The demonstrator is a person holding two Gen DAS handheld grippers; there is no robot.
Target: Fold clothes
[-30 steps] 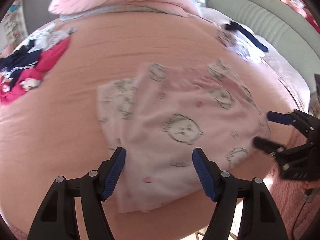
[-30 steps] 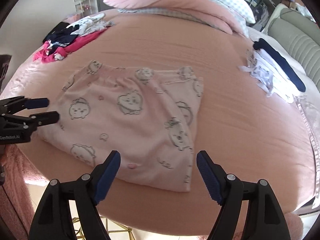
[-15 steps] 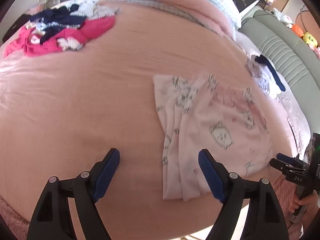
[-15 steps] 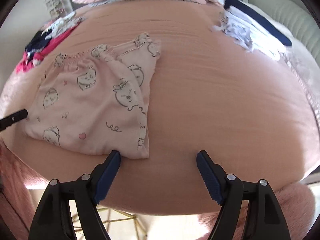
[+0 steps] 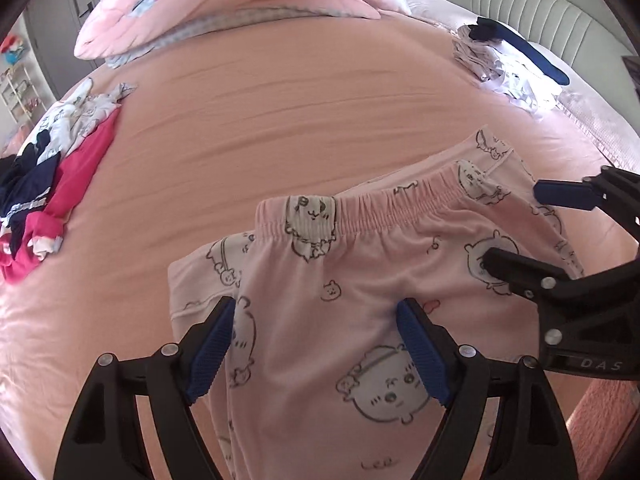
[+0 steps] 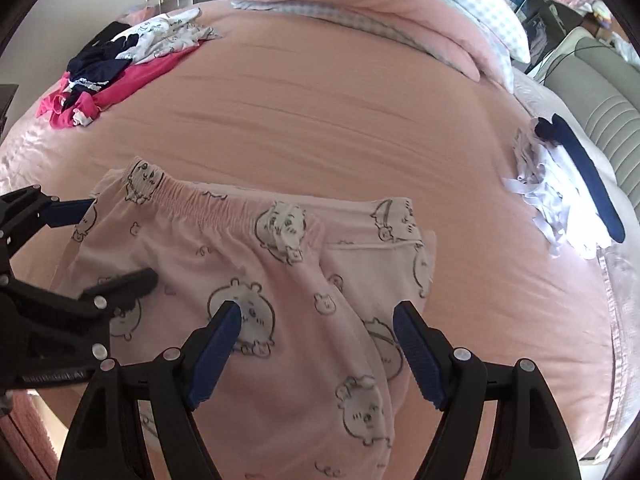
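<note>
Two black blue-padded grippers, left [image 5: 316, 344] and right [image 6: 316, 344], hover spread wide, pinching nothing, over pale pink cartoon-print cotton pants [image 5: 360, 280] lying beneath both on peach bedsheet [image 5: 280, 120].

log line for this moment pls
task: fold clothes | left gripper: open over pink pants | right gripper: open over same pants | nothing gripped

bed [image 5: 280, 128] | pink trousers [image 5: 360, 280] (folded) | clothes pile [image 5: 48, 184] | duvet [image 5: 240, 4]

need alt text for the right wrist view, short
Pink cartoon-print pants lie on a pink bed, with the open right gripper over them and the left gripper open at their left edge. Clothes piles sit further back.
</note>
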